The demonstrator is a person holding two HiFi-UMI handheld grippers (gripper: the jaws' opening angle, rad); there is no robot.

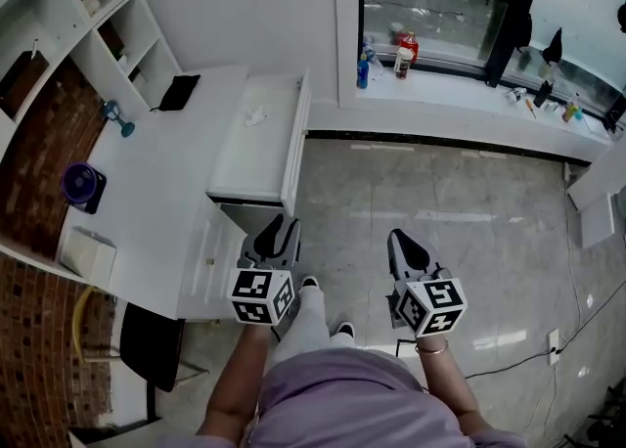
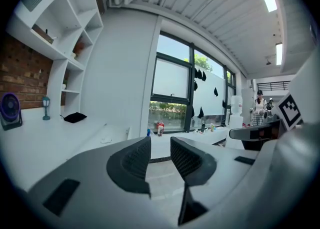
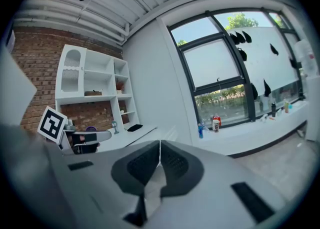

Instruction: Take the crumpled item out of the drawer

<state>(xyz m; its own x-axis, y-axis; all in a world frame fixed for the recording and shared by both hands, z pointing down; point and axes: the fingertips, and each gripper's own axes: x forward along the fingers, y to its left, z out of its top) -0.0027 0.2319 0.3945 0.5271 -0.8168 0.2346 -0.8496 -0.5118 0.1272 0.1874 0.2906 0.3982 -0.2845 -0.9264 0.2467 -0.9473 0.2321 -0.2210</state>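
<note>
A small white crumpled item (image 1: 255, 116) lies in the open white drawer (image 1: 235, 167) that juts from the desk's side. In the left gripper view the crumpled item (image 2: 106, 140) is a pale lump far beyond the jaws. My left gripper (image 1: 277, 228) hovers just short of the drawer's near end, open, with a narrow empty gap between its ribbed pads (image 2: 135, 162). My right gripper (image 1: 402, 239) hangs over the tiled floor to the right of the drawer, shut with its pads (image 3: 172, 162) pressed together on nothing. Both point toward the window.
On the white desk (image 1: 166, 192) are a black pouch (image 1: 179, 92), a purple fan (image 1: 80, 185), a blue ornament (image 1: 117, 119) and a white box (image 1: 86, 253). A black chair (image 1: 152, 343) stands by the desk. Bottles (image 1: 403, 53) line the windowsill. A person (image 2: 259, 104) stands far off.
</note>
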